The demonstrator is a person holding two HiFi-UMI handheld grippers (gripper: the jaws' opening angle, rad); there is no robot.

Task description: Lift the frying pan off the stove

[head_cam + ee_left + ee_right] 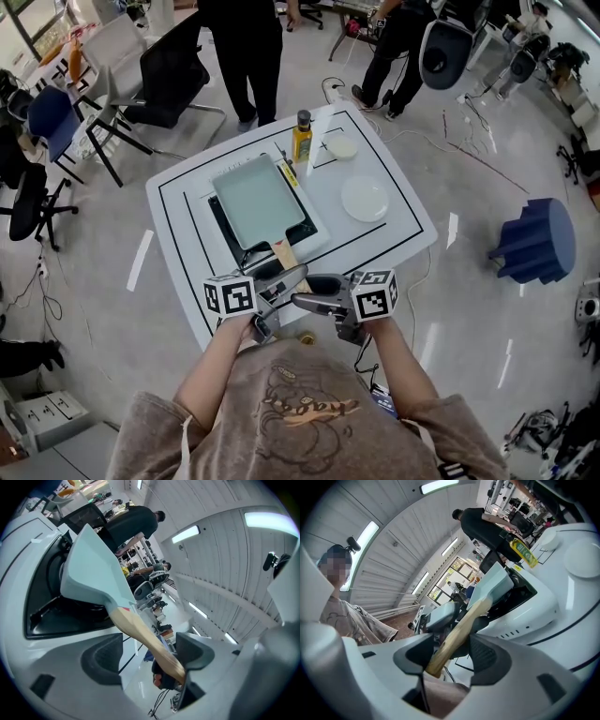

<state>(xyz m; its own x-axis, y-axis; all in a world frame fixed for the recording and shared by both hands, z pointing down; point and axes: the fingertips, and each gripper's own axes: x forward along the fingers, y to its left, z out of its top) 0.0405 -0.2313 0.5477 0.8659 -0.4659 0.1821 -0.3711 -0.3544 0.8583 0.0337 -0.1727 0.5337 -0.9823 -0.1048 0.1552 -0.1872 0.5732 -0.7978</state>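
Observation:
A pale teal rectangular frying pan (258, 200) sits on the black stove (220, 223) in the middle of the white table (178, 202). Its wooden handle (284, 254) points toward me. My left gripper (286, 278) reaches in at the handle's end. In the left gripper view the handle (145, 637) runs between the jaws and rests against the right-hand one, with a clear gap to the other. My right gripper (305, 302) sits just behind. In the right gripper view the handle (454, 634) crosses slantwise between the jaws, close to both pads, with a slight gap still showing at one.
A yellow oil bottle (302, 136), a small white dish (342, 147) and a white plate (365, 198) stand on the table's far right part. Two people (246, 56) stand beyond the table. Office chairs (169, 75) are at the left, a blue ridged object (539, 239) on the floor at right.

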